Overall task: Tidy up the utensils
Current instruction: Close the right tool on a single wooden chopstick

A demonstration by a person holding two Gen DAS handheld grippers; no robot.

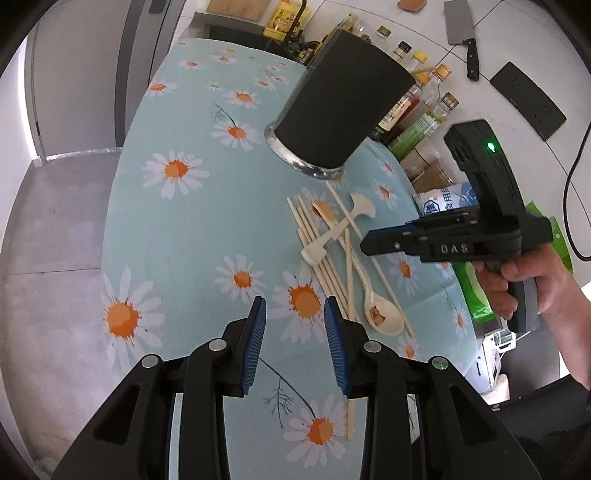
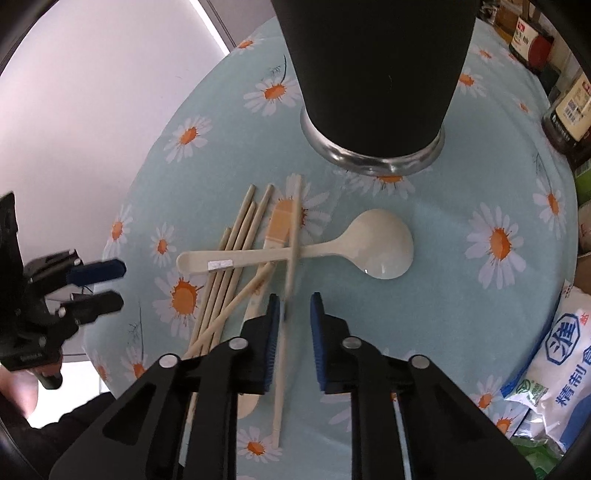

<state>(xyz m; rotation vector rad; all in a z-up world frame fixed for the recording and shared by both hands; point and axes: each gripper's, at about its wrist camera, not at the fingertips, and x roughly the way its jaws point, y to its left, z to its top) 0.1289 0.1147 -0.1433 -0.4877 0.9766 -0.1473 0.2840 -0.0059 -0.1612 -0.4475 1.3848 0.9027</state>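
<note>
A tall black utensil holder (image 1: 343, 107) with a metal base stands on the daisy tablecloth (image 1: 177, 221); it fills the top of the right wrist view (image 2: 373, 74). In front of it lies a pile of wooden chopsticks (image 1: 321, 258), a cream rice paddle (image 1: 340, 229) and a cream spoon (image 1: 380, 310). The paddle (image 2: 332, 247) and chopsticks (image 2: 236, 273) also show in the right wrist view. My left gripper (image 1: 295, 328) is open and empty, left of the pile. My right gripper (image 2: 293, 314) is open, with one chopstick (image 2: 291, 258) between its fingers, untouched.
Sauce and spice bottles (image 1: 424, 99) line the table's far right edge. A salt bag (image 2: 554, 362) lies to the right of the pile. A cleaver (image 1: 461, 33) hangs on the tiled wall. The table edge drops to a grey floor (image 1: 55, 240) on the left.
</note>
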